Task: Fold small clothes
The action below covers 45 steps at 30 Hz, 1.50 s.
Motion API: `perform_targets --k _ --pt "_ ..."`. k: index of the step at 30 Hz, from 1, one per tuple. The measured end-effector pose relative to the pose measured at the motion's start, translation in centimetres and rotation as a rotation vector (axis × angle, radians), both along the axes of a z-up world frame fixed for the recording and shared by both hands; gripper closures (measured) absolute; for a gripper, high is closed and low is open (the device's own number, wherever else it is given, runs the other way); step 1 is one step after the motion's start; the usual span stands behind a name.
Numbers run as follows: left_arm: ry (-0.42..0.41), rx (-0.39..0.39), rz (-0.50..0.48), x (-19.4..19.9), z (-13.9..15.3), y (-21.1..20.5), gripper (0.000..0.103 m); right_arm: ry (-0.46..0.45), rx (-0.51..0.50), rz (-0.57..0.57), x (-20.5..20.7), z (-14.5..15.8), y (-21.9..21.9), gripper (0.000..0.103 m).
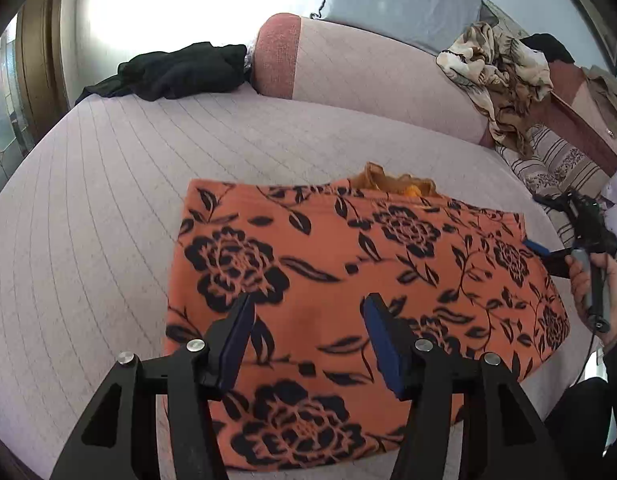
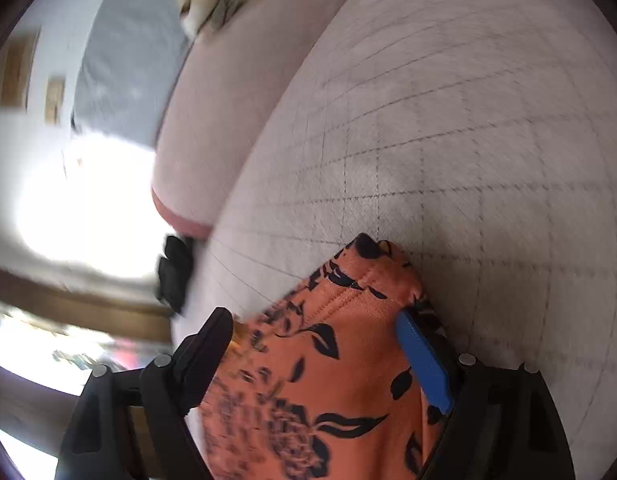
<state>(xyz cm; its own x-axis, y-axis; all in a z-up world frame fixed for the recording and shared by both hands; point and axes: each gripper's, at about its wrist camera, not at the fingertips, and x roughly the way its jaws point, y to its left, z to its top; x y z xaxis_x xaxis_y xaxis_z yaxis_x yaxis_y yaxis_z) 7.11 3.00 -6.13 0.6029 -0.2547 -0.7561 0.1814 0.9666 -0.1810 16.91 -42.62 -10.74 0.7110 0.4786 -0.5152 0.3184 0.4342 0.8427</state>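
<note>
An orange garment with black flowers [image 1: 348, 264] lies folded flat on the pale checked cushion [image 1: 108, 208]. My left gripper [image 1: 308, 320] hovers over the garment's near half, its blue-padded fingers [image 1: 238, 340] apart with nothing pinched between them. At the garment's right edge is my right gripper [image 1: 544, 252], held by a hand [image 1: 588, 280]. In the right wrist view, which is rolled and blurred, the garment's corner [image 2: 332, 360] lies between the wide-apart fingers of the right gripper [image 2: 314, 316]. One blue pad [image 2: 422, 364] rests beside the cloth's edge.
A black garment [image 1: 176, 72] lies at the cushion's far left. A beige patterned cloth [image 1: 504, 76] is heaped on the pink backrest [image 1: 368, 76], with a grey pillow [image 1: 400, 0] behind. Striped fabric [image 1: 556, 160] lies at the right. Brownish cloth [image 1: 392, 182] peeks out behind the orange garment.
</note>
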Motion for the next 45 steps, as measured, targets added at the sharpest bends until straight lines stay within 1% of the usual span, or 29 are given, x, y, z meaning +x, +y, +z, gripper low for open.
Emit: perform_targets --k 1,2,3,4,5,6,7,8,9,10,11,12,14,15,19,22,24,28,30,34,37,45 --pt "-0.018 -0.017 -0.003 -1.3 -0.3 -0.1 0.042 -0.045 -0.021 -0.003 -2.1 1.7 0.7 0.017" --pt "-0.038 -0.037 -0.016 -2.6 -0.6 -0.3 0.041 -0.088 -0.064 -0.014 -4.8 3.2 1.8 0.016" --pt "-0.067 -0.049 -0.037 -3.7 -0.9 -0.5 0.036 -0.123 -0.125 -0.015 -8.2 4.6 3.4 0.013" --pt "-0.095 -0.041 -0.053 -4.5 -1.3 -0.8 0.03 -0.132 -0.196 0.018 -11.2 5.5 5.3 0.01" --pt "-0.103 -0.015 -0.061 -4.6 -1.8 -1.3 0.029 -0.125 -0.277 0.055 -14.3 5.9 7.3 0.01" --pt "-0.078 0.01 -0.068 -4.3 -2.5 -1.8 0.029 -0.111 -0.342 0.072 -16.7 5.8 8.9 0.01" --pt "-0.027 0.022 -0.07 -3.6 -3.4 -2.1 0.029 -0.087 -0.396 0.078 -18.5 5.5 10.2 0.01" --pt "0.01 0.037 -0.059 -3.0 -4.1 -2.2 0.029 -0.05 -0.436 0.079 -19.7 4.9 11.2 0.01" --pt "-0.011 0.058 -0.049 -3.1 -4.3 -2.3 0.029 -0.031 -0.469 0.081 -20.4 4.5 11.8 0.01" --pt "-0.03 0.084 -0.057 -3.4 -4.2 -2.5 0.028 -0.024 -0.524 0.08 -20.9 4.3 12.7 0.01" --pt "-0.029 0.109 -0.069 -3.7 -4.2 -2.8 0.028 -0.024 -0.583 0.079 -21.5 4.4 13.4 0.01" --pt "-0.033 0.122 -0.08 -4.0 -4.2 -2.8 0.027 -0.039 -0.62 0.086 -21.8 4.7 14.0 0.01" --pt "-0.033 0.119 -0.074 -4.5 -4.3 -2.5 0.026 -0.065 -0.702 0.111 -22.2 5.3 15.6 0.01" --pt "-0.026 0.102 -0.067 -4.6 -4.2 -2.2 0.026 -0.065 -0.726 0.12 -22.4 5.4 16.0 0.01" --pt "-0.007 0.025 -0.035 -4.9 -4.2 -0.9 0.026 -0.083 -0.716 0.127 -23.0 5.9 15.9 0.01" --pt "-0.007 0.006 -0.025 -4.9 -4.2 -0.6 0.026 -0.079 -0.713 0.12 -23.2 5.8 15.6 0.01" --pt "-0.012 0.015 -0.02 -5.0 -4.3 -0.9 0.026 -0.079 -0.701 0.115 -23.4 5.7 15.2 0.01" --pt "-0.029 0.082 -0.039 -5.2 -4.6 -1.9 0.022 -0.072 -0.681 0.11 -23.5 5.3 14.5 0.01" --pt "-0.033 0.095 -0.043 -5.3 -4.7 -2.1 0.022 -0.069 -0.674 0.11 -23.5 5.1 14.2 0.01" --pt "-0.03 0.076 -0.039 -5.2 -4.6 -1.8 0.021 -0.054 -0.666 0.109 -23.4 4.6 13.8 0.01" --pt "-0.032 0.079 -0.042 -5.2 -4.6 -1.8 0.021 -0.053 -0.658 0.101 -23.4 4.6 13.6 0.01" --pt "-0.033 0.081 -0.043 -5.2 -4.6 -1.9 0.021 -0.05 -0.673 0.117 -23.2 4.4 14.3 0.01"
